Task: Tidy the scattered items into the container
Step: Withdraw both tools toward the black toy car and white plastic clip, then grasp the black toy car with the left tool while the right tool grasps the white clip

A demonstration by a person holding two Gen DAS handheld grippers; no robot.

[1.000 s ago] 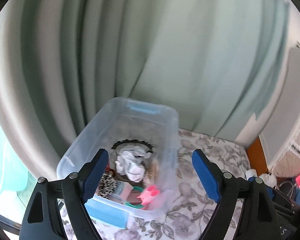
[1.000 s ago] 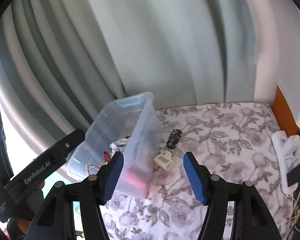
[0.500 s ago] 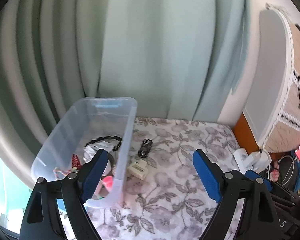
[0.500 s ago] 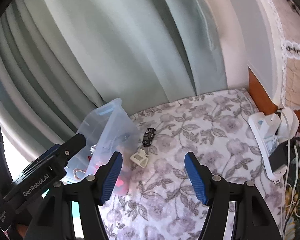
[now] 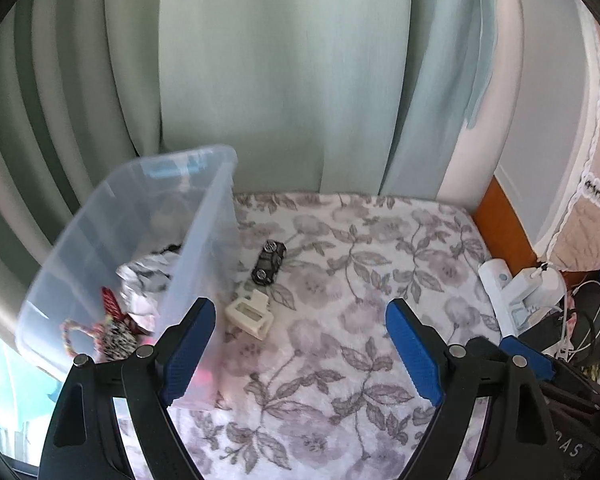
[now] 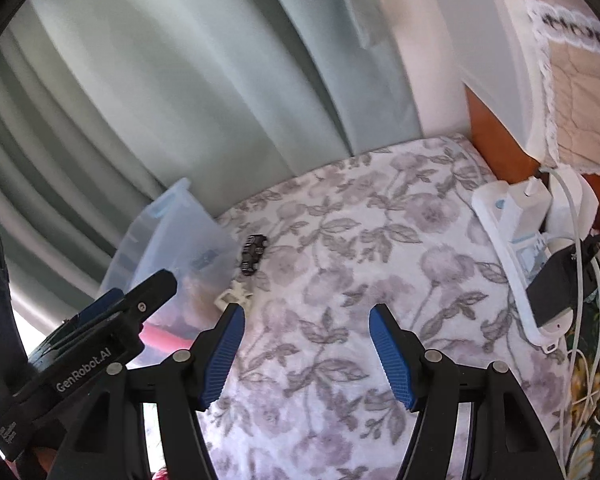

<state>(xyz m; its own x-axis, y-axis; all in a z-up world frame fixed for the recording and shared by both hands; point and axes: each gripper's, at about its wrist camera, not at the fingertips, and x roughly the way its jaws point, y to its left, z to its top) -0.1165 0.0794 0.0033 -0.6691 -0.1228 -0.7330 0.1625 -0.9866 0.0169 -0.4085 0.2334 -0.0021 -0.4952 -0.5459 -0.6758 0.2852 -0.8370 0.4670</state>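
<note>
A clear plastic container (image 5: 204, 216) stands at the left of the floral bed cover and holds several small items, among them crumpled white cloth (image 5: 144, 276). It also shows in the right wrist view (image 6: 168, 232). A black toy car (image 5: 269, 267) (image 6: 253, 254) and a cream hair clip (image 5: 249, 317) (image 6: 233, 298) lie on the cover just right of the container. My left gripper (image 5: 300, 352) is open and empty, above the cover in front of the clip. My right gripper (image 6: 306, 360) is open and empty, farther back.
Pale green curtains hang behind the bed. A white power strip with chargers and cables (image 5: 516, 292) (image 6: 532, 240) lies at the right edge, by an orange wooden board (image 5: 500, 216). The floral cover (image 5: 360, 280) stretches between the container and the strip.
Both grippers have swung right, away from the container. The toy car and hair clip have come into the left wrist view. Both stay open.
</note>
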